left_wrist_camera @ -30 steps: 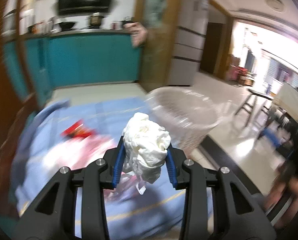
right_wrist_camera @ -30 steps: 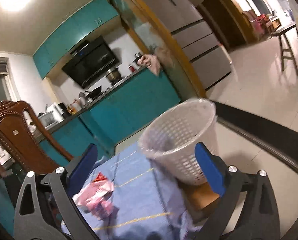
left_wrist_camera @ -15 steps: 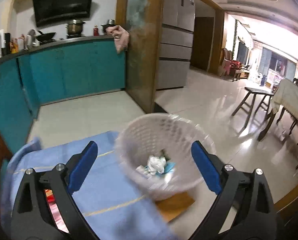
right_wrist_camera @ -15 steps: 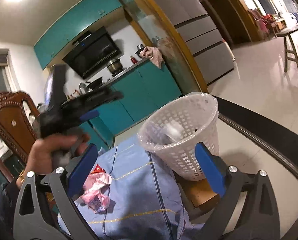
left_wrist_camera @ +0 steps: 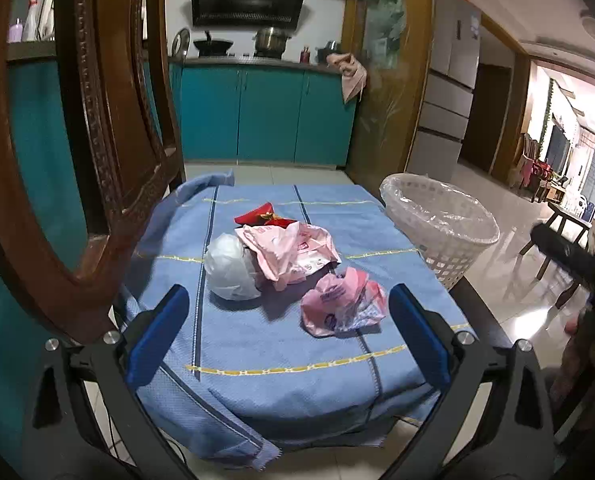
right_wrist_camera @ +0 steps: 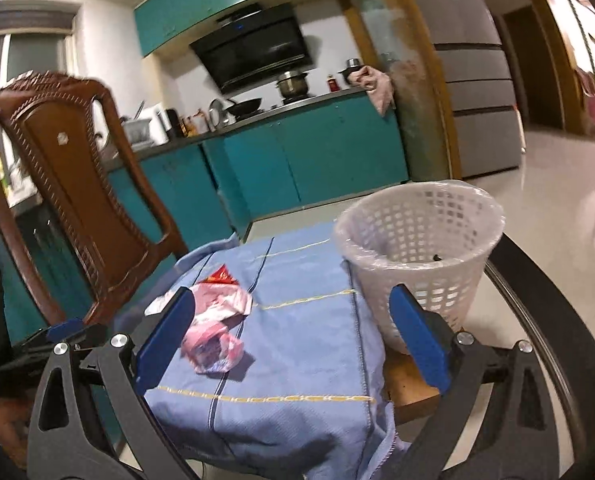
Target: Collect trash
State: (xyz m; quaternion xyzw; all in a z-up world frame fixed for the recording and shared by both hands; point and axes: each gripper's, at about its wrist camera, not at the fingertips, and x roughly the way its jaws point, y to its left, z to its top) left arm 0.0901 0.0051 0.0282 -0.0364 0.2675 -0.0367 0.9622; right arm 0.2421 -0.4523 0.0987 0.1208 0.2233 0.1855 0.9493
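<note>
The left hand-held gripper [left_wrist_camera: 289, 336] hangs wide, its jaws having just been opening, and nothing sits between the blue pads. The right hand-held gripper [right_wrist_camera: 289, 336] is just as wide and empty.

On the blue cloth [left_wrist_camera: 281, 360] covering the surface, mid-frame in the left wrist view, the remaining trash lies in a loose cluster: a white crumpled ball [left_wrist_camera: 231, 268] touching a flattened pink wrapper [left_wrist_camera: 293, 252], a red packet [left_wrist_camera: 263, 218] peeking out behind them, and a scrunched pink bag [left_wrist_camera: 343, 308] lying nearest, just right of centre. The white basket [left_wrist_camera: 441, 228], lined with clear film, stands at the cloth's right edge.

All of it looks feather-light, soft and crinkly. I'd judge the pink bag the easiest next take: pinch across its bunched middle, where the film is thickest, since a thin edge would likely slip out. The white ball should squash readily, so a grip across its widest part would hold.
</note>
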